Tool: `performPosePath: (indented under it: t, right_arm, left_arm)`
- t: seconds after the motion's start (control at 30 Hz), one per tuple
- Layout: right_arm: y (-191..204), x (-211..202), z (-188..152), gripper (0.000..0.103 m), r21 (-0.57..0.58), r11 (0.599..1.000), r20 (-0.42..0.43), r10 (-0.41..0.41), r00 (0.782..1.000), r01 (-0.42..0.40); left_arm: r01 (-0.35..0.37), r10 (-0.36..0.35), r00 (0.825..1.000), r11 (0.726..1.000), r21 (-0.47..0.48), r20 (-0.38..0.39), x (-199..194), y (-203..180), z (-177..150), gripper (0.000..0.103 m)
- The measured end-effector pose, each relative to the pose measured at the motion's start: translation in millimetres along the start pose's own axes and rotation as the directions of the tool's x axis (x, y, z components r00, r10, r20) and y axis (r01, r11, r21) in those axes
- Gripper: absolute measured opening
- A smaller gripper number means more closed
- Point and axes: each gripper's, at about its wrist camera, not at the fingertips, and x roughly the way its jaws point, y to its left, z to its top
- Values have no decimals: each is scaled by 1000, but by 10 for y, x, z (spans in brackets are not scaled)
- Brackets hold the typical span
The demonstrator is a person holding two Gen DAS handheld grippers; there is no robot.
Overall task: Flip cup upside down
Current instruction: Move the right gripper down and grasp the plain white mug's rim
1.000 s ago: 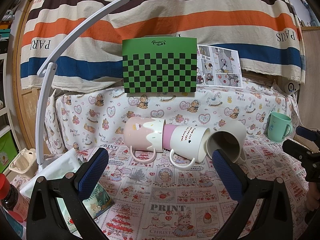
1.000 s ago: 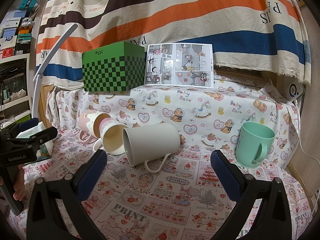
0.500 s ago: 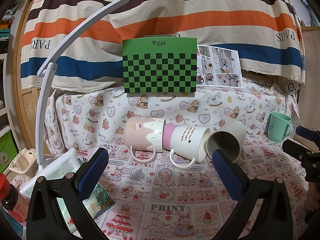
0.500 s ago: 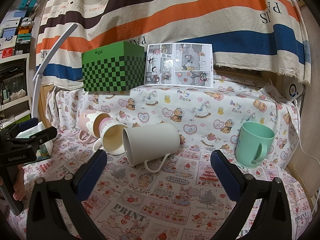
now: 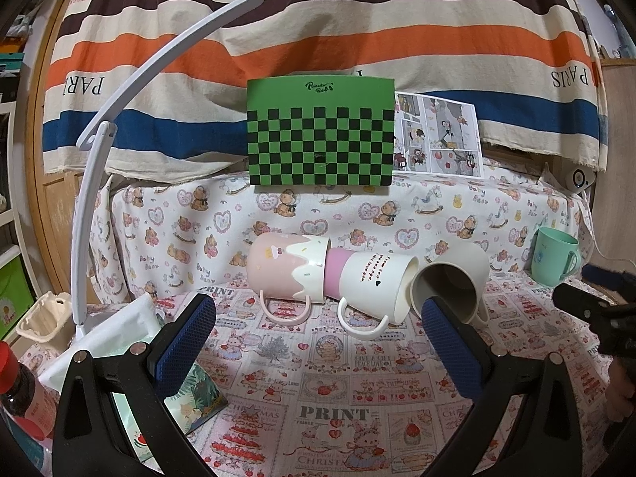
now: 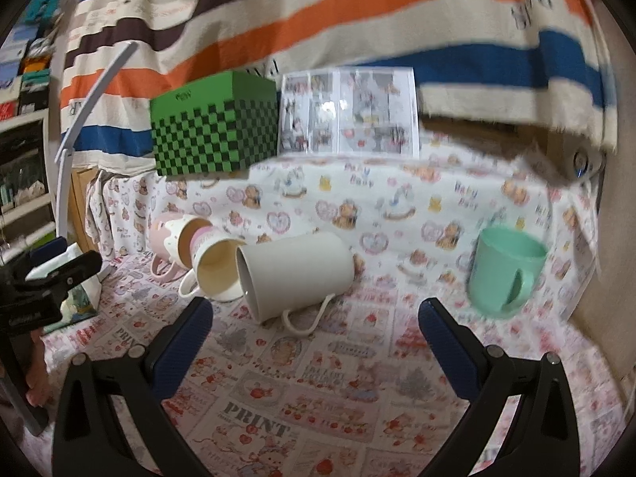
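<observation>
Three mugs lie on their sides in a row on the printed cloth: a pink one [image 5: 284,268], a white one with writing [image 5: 373,284] and a plain cream one [image 5: 453,282]. The cream mug [image 6: 294,274] lies just ahead of my right gripper [image 6: 316,330], mouth toward the left. A mint green cup [image 6: 505,268] stands upright at the right; it also shows in the left wrist view [image 5: 554,256]. My left gripper [image 5: 318,336] is open and empty, short of the mugs. My right gripper is open and empty.
A green checkered box [image 5: 320,137] and a comic sheet [image 5: 437,137] stand on the raised ledge behind. A white lamp arm [image 5: 119,127] arches at the left. A bottle [image 5: 20,389], a white bag [image 5: 115,330] and a small card lie at the near left.
The right wrist view is now blurred and shifted: my right gripper has started moving, tilting slightly and nearing the cups. The left gripper and the mugs have not moved.
</observation>
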Motion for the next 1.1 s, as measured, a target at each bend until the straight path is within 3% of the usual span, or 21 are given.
performPosePath:
  t: [0.17, 0.37, 0.47, 0.5, 0.6, 0.67, 0.83, 0.97, 1.03, 1.1]
  right_arm:
    - [-176, 104, 216, 103, 238, 968, -98, 101, 990, -76]
    - [-98, 271, 605, 103, 321, 947, -162, 90, 983, -34]
    - [-213, 590, 665, 103, 505, 863, -293, 165, 942, 6]
    - [-274, 722, 632, 103, 590, 807, -334, 209, 919, 31]
    - [-374, 995, 517, 102, 739, 670, -364, 298, 882, 79]
    - [-384, 1124, 447, 98, 777, 617, -384, 304, 872, 127]
    - [-380, 1405, 384, 96, 820, 547, -384, 312, 869, 166]
    - [-378, 1688, 328, 88, 822, 523, -438, 328, 837, 225]
    - [-406, 1777, 261, 85, 834, 488, -452, 337, 826, 257]
    - [-431, 1789, 294, 80, 828, 493, -452, 303, 839, 268]
  left_arm:
    - [-4, 3, 1000, 1000, 11, 16, -41, -28, -6, 103]
    - [-4, 4, 1000, 1000, 6, 15, -54, -18, 8, 103]
    - [-4, 4, 1000, 1000, 5, 14, -51, -12, 14, 103]
    - [-4, 4, 1000, 1000, 5, 14, -46, -11, 16, 103]
    - [-6, 6, 1000, 1000, 5, 13, -52, -9, 17, 103]
    - [-1, 1, 1000, 1000, 4, 9, -48, -5, 18, 103]
    - [-2, 2, 1000, 1000, 0, 6, -41, 8, 33, 103]
    - [0, 0, 1000, 1000, 11, 0, -18, -15, 44, 103]
    - [1, -1, 1000, 1000, 14, -6, -5, -22, 45, 103]
    - [1, -1, 1000, 1000, 12, -7, 0, -19, 47, 103]
